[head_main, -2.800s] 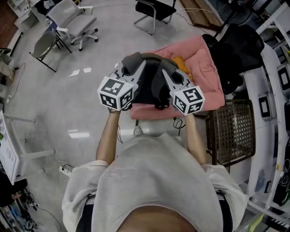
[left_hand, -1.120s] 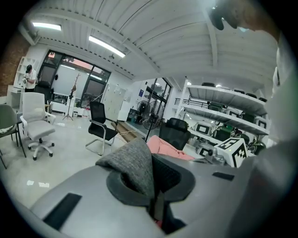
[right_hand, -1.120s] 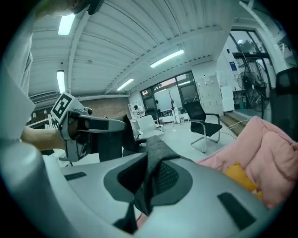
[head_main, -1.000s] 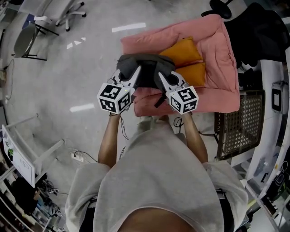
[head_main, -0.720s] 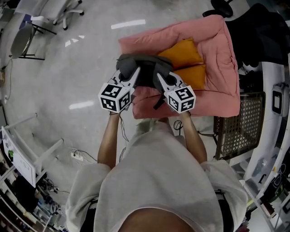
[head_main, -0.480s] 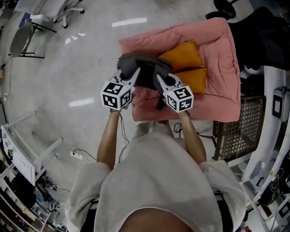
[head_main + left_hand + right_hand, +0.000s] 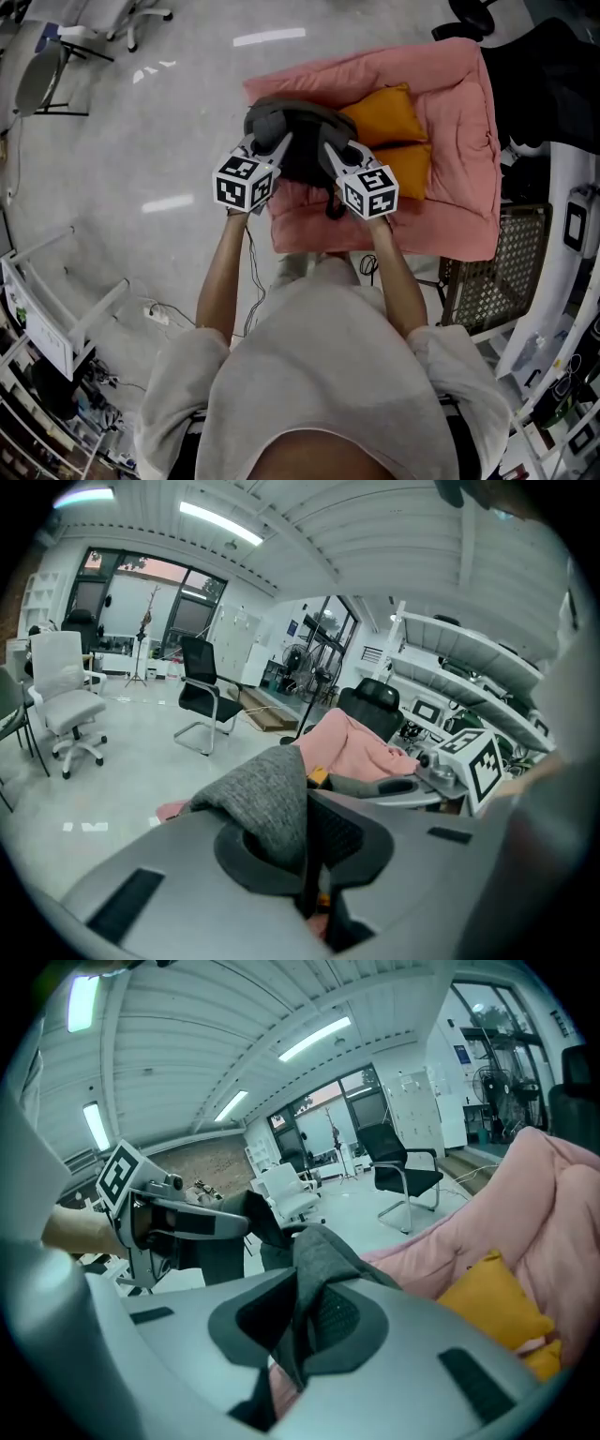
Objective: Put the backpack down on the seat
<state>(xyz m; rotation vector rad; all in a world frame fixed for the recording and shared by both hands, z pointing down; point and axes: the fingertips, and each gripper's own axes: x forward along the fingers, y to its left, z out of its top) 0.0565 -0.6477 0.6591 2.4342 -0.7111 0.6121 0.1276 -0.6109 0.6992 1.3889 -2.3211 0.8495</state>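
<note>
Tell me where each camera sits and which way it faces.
Head view: on the person's head, facing steeply down at the backpack and pink seat; torso, forearms, left gripper and right gripper show.
Left gripper view: on the left gripper, facing along its jaws, shut on grey backpack fabric, toward the pink seat; the right gripper shows.
Right gripper view: on the right gripper, facing along its jaws, shut on the backpack, past orange cushions; the left gripper and hand show.
Shared: both gripper views show backpack, pink seat.

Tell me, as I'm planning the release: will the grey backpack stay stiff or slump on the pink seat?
Probably floppy: the backpack creases where left gripper and right gripper pinch it. Likely slumps, won't roll, on the soft seat.
</note>
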